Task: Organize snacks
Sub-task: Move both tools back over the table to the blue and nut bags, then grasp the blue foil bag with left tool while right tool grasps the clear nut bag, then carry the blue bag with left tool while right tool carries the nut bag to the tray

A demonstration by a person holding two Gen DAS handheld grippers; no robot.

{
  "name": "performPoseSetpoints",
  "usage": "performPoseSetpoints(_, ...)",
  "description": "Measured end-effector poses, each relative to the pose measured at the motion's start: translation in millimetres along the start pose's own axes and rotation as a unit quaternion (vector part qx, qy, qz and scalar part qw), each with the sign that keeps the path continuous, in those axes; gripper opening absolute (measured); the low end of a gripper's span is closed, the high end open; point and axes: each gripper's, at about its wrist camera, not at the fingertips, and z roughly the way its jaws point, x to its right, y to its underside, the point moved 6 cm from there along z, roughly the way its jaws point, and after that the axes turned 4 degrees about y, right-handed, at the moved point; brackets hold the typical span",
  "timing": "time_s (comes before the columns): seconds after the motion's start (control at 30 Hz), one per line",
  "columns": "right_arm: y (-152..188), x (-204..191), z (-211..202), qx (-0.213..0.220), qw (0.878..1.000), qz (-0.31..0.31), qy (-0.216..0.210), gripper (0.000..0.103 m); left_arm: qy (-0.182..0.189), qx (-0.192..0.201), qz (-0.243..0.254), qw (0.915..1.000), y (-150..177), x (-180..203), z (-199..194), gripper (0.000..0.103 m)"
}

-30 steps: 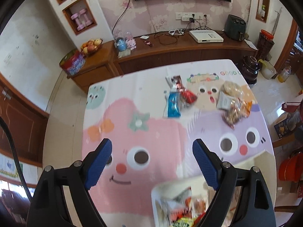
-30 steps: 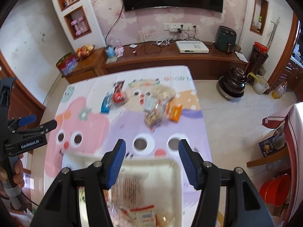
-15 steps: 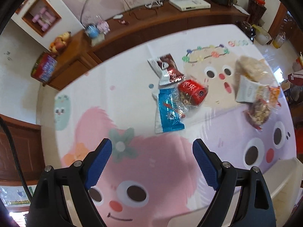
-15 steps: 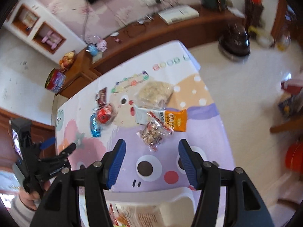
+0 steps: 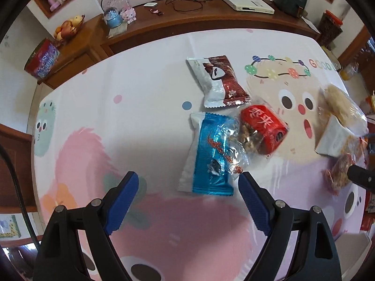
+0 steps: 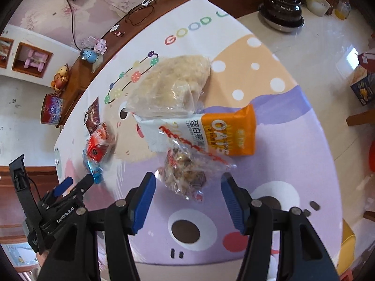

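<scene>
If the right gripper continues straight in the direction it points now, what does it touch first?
Most likely the clear bag of mixed nuts, which lies directly ahead of the open right gripper, between its fingers' line. The orange oat packet lies beyond it. Height above the table is unclear.

The counter (image 5: 140,107) wears a smooth printed cloth with a faint sheen, and on it the blue packet (image 5: 211,161) is glossy crinkled foil, the red-and-clear snack bag (image 5: 260,133) shiny transparent film, the white-and-maroon wrapper (image 5: 218,82) a softer satin plastic. The orange-and-white oat packet (image 6: 211,133) looks matt, while the clear bag of pale snacks (image 6: 173,86) and the clear bag of mixed nuts (image 6: 187,173) are thin, wrinkled, glossy plastic. Both pairs of jaws carry ribbed blue pads (image 6: 143,201) on matt black plastic arms with small metal rivets; the sideboard (image 5: 211,21) is polished brown wood, the floor (image 6: 316,46) glossy tile
</scene>
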Motion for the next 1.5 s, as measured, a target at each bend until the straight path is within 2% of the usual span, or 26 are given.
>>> performPoseSetpoints(0.37,-3,-4,18,-0.008,0.999,-0.004,0.041,0.059,-0.006,0.017,0.004,0.9998,-20,-1,13,0.086)
performPoseSetpoints(0.47,-4,-7,19,-0.008,0.998,-0.016,0.058,0.059,-0.005,0.014,0.01,0.9998,-24,1,15,0.083)
performPoseSetpoints(0.57,-4,-10,20,-0.005,0.997,-0.028,0.073,0.058,0.013,0.014,0.014,0.9997,-23,4,18,0.062)
performPoseSetpoints(0.63,-3,-14,21,0.0,0.996,-0.038,0.077,0.049,0.038,0.015,0.016,0.999,-22,8,16,0.033)
performPoseSetpoints(0.7,-2,-14,20,0.004,0.996,-0.042,0.076,0.049,0.029,0.017,0.025,0.9991,-20,11,15,0.028)
performPoseSetpoints(0.8,-1,-13,20,0.005,0.996,-0.047,0.07,0.048,0.011,0.021,0.045,0.9987,-13,15,12,0.028)
performPoseSetpoints(0.9,4,-11,17,-0.003,0.997,-0.044,0.057,0.046,0.011,0.016,0.047,0.9987,-4,14,7,0.028)
performPoseSetpoints(0.97,6,-9,13,-0.006,0.998,-0.043,0.047,0.044,0.002,0.014,0.048,0.9987,3,10,0,0.028)
performPoseSetpoints(1.0,10,-10,10,-0.007,0.998,-0.044,0.04,0.039,-0.002,0.016,0.05,0.9986,6,9,-5,0.028)
performPoseSetpoints(1.17,24,-10,-5,-0.008,0.998,-0.055,0.028,0.038,-0.005,0.038,0.047,0.9982,28,4,-46,0.028)
performPoseSetpoints(1.37,40,-14,-36,0.0,0.998,-0.055,-0.029,0.038,0.009,0.071,0.018,0.9973,55,-3,-111,0.028)
performPoseSetpoints(1.5,55,-27,-83,0.032,0.994,-0.08,-0.072,0.038,0.026,0.093,-0.001,0.9954,81,-2,-162,0.028)
